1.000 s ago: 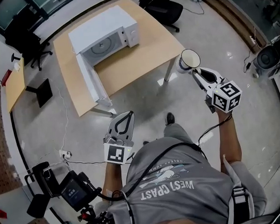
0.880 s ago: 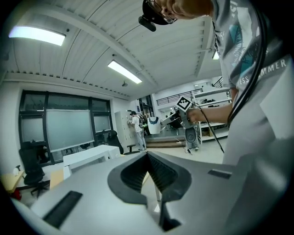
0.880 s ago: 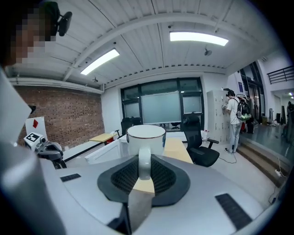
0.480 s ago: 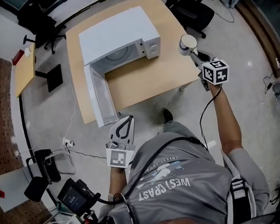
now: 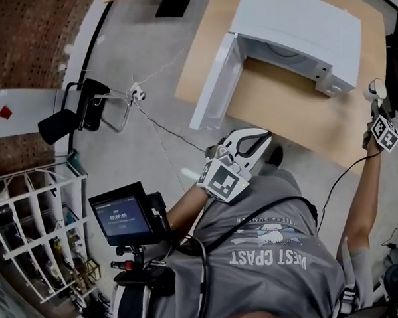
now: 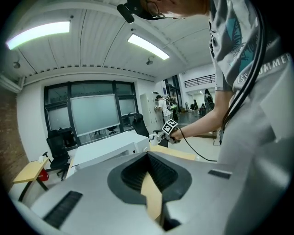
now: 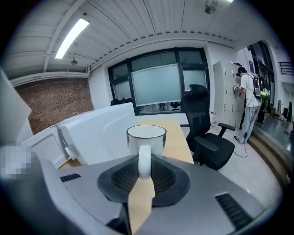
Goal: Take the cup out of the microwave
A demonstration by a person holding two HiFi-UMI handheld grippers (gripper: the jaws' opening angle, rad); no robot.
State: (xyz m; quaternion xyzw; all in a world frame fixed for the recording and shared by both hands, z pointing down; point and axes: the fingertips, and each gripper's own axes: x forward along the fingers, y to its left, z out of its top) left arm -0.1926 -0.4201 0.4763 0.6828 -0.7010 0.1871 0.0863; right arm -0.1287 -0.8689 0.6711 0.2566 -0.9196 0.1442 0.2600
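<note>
Right hand-held gripper (image 7: 144, 173): jaws pinching the handle of the cup (image 7: 146, 137). The cup sits upright just ahead of the jaw tips, mouth up, with its handle turned back into the jaws. It is white with a dark rim line. It is outside the microwave (image 7: 98, 131), which stands to this gripper's left. The desk (image 7: 177, 137) stretches ahead beyond the cup. A black chair (image 7: 206, 137) is ahead and to the right.

In the head view this gripper (image 5: 376, 104) is held out at arm's length, with the cup (image 5: 374, 89) at its far end, close to the microwave's (image 5: 298, 20) control-panel corner. Whether the cup hangs over the desk (image 5: 296, 110) or just past its edge cannot be told.

Microwave door (image 5: 212, 88): swung fully open.

Left hand-held gripper (image 6: 149, 160): jaws pressed together, nothing between them. In the head view it (image 5: 263, 138) is held close to the person's body, pointing towards the desk, with the door ahead and to its left. In the left gripper view the other gripper's marker cube (image 6: 170, 125) shows ahead and to the right.
</note>
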